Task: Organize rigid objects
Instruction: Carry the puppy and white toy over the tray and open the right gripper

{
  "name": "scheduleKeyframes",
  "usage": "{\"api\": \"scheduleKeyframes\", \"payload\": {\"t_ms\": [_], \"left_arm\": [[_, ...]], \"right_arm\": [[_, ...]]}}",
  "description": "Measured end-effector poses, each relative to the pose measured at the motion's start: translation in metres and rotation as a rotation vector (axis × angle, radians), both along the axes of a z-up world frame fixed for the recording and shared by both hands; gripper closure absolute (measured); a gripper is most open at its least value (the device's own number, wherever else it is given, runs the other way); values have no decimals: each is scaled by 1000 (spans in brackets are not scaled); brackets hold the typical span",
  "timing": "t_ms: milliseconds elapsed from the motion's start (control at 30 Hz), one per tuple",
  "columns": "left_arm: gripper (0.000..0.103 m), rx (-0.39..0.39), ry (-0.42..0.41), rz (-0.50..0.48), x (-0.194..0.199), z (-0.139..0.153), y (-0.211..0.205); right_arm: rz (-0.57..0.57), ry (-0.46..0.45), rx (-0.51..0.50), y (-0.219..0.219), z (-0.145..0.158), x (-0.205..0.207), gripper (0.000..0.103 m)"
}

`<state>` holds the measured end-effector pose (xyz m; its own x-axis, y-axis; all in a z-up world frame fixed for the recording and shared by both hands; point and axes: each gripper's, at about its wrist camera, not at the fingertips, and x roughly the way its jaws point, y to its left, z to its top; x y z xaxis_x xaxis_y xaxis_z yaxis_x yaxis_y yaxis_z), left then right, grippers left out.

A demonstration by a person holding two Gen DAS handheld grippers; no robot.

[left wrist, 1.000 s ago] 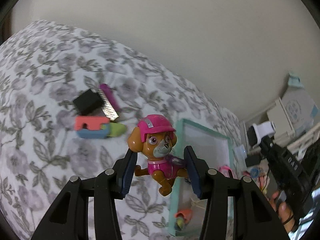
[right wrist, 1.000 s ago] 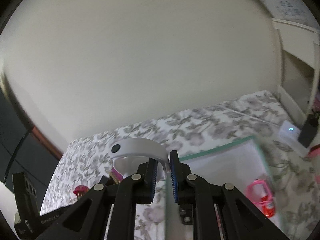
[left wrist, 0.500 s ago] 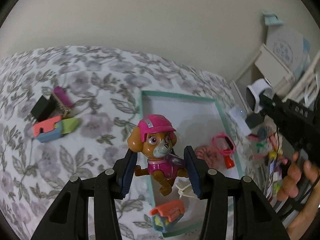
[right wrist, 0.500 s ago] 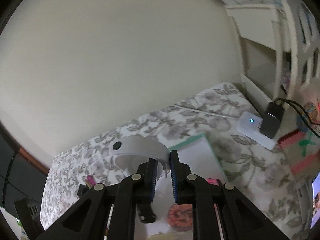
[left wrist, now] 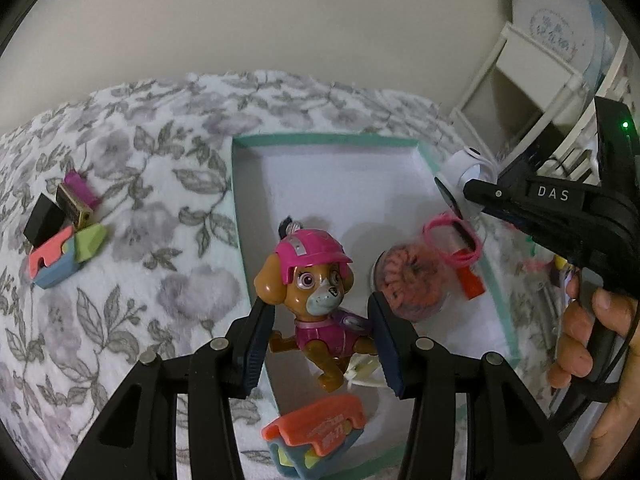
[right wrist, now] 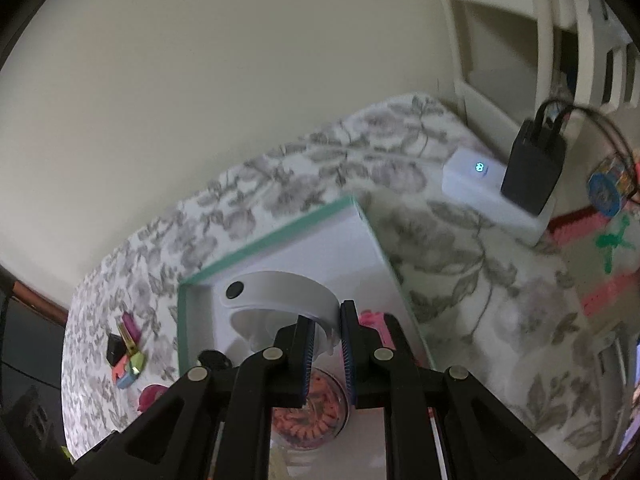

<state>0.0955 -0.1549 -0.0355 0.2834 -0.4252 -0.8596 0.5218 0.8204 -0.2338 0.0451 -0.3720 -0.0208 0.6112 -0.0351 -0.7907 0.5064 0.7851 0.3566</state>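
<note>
We read "DAS" in white letters on the black right gripper. The round plaque and orange block bear print too blurred to read.

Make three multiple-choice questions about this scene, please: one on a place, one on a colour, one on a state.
1. Where does the orange clip lie?
A. inside the box, near corner
B. on the blanket
C. in the right gripper

2. What colour is the helmet of the dog toy?
A. green
B. pink
C. black

3. What is the state of the left gripper?
A. shut on nothing
B. open, free of everything
C. shut on the dog toy

Answers:
1 A: the clip rests within the teal rim.
2 B: the helmet is bright pink.
3 C: both pads press the toy's sides.
</note>
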Motion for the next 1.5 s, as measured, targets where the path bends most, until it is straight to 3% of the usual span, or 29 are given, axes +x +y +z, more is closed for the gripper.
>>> {"api": "scheduleKeyframes", "payload": {"t_ms": [200,767,1067,1367,1500], "left_arm": [[53,5,69,15,5,-15,3],[54,1,46,3,15,-26,-7],[54,0,55,3,16,-26,-6],[51,-12,123,14,20,-25,-4],[45,-17,125,14,20,-19,-3]], "right_arm": [[16,37,25,5,-17,6,89],[13,84,65,7,-42,12,89],[35,110,16,14,-37,17,87],[42,142,-19,16,-30,20,86],[55,147,-34,20,-26,21,86]]}}
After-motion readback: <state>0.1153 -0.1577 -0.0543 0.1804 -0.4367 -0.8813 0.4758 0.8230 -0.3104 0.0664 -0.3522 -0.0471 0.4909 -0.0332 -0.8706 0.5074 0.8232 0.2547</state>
